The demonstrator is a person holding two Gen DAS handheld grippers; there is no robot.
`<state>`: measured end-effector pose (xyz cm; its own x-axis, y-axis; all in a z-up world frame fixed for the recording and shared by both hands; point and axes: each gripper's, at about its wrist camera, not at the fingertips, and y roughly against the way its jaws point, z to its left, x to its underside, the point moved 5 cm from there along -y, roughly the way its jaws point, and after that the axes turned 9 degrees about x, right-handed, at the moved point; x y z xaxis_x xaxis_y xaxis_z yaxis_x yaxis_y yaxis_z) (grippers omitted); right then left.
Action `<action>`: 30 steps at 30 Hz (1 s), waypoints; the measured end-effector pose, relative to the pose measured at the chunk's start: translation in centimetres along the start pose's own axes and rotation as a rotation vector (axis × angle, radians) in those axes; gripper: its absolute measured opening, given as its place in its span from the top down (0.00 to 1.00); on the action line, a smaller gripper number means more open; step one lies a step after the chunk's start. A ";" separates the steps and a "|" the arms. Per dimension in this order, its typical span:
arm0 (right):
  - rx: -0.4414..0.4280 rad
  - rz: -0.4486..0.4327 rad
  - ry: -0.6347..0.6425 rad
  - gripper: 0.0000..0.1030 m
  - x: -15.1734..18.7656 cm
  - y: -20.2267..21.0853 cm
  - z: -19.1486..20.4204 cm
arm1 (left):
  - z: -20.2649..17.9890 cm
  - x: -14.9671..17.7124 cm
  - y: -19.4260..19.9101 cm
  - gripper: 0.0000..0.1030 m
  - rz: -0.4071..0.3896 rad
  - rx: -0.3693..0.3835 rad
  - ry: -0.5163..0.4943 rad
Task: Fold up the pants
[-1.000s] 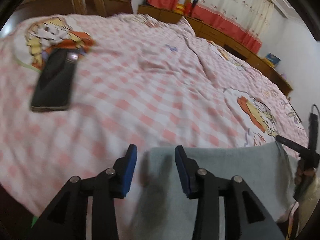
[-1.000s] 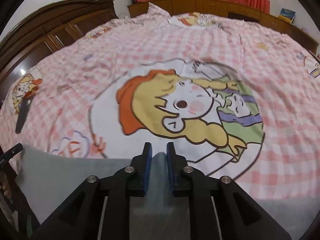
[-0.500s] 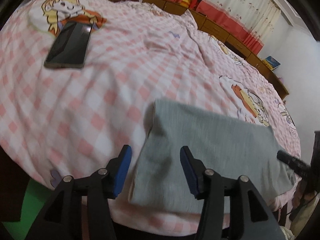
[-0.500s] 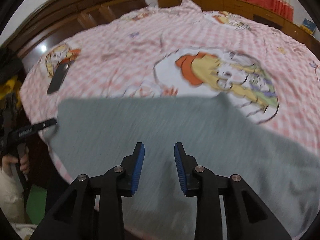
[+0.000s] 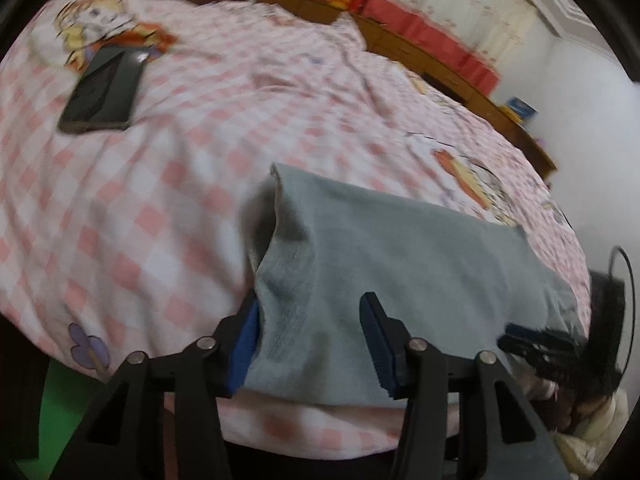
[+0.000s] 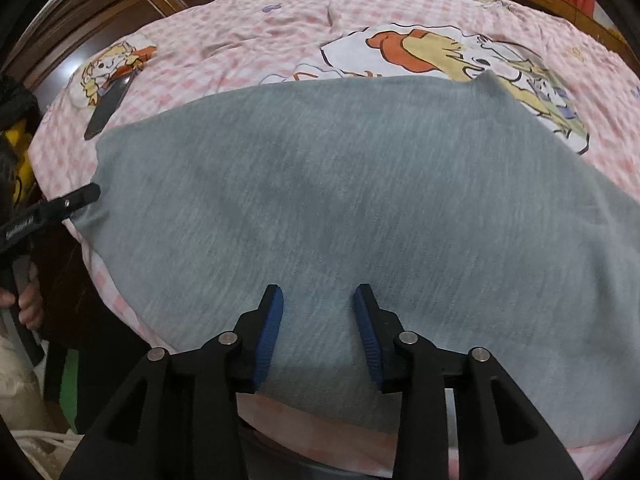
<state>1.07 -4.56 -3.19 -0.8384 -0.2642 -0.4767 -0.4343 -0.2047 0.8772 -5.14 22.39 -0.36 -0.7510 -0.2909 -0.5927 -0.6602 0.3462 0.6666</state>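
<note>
While the left wrist view takes in only one end of the gray pants (image 5: 400, 248), with the cloth edge curling up at mid-frame, the right wrist view shows them spread flat across most of its frame, on the near part of the bed (image 6: 240, 32). Their long axis runs left to right there, one end at the left, the other passing out at the lower right. At upper left of both views a dark phone (image 5: 102, 90) lies on the checked cover, apart from the pants. The left hand-held gripper (image 5: 312, 344) is released, its jaws closing, straddling the cloth edge without pinching it; its left pad (image 5: 246, 340) touches the edge. The right hand-held gripper (image 6: 320, 334) is released too, its jaws opening above the cloth, nothing gripped.
</note>
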 end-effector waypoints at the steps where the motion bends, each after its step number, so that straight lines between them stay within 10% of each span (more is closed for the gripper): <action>1: -0.005 -0.002 -0.003 0.61 -0.1 -0.1 0.0 | -0.7 0.1 0.1 0.53 -0.004 0.015 -0.025; 11: -0.009 -0.015 -0.001 0.59 -0.1 -0.2 0.3 | 0.6 0.2 -1.2 0.52 -0.024 -0.160 -0.038; 20: 0.005 -0.022 0.016 0.54 -0.1 -0.2 0.6 | 2.5 0.4 -2.0 0.53 -0.055 -0.105 0.067; 25: -0.003 -0.020 0.011 0.52 -0.1 -0.3 0.7 | -0.1 0.2 -1.4 0.79 -0.082 -0.003 0.000; 30: -0.008 -0.029 0.017 0.50 0.0 -0.4 0.6 | 0.7 0.4 -2.6 0.75 -0.066 -0.115 -0.012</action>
<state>1.04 -3.86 -3.46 -0.8200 -0.2739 -0.5025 -0.4551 -0.2203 0.8628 -3.70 22.02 -2.70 -0.7062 -0.2990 -0.6418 -0.7056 0.2220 0.6729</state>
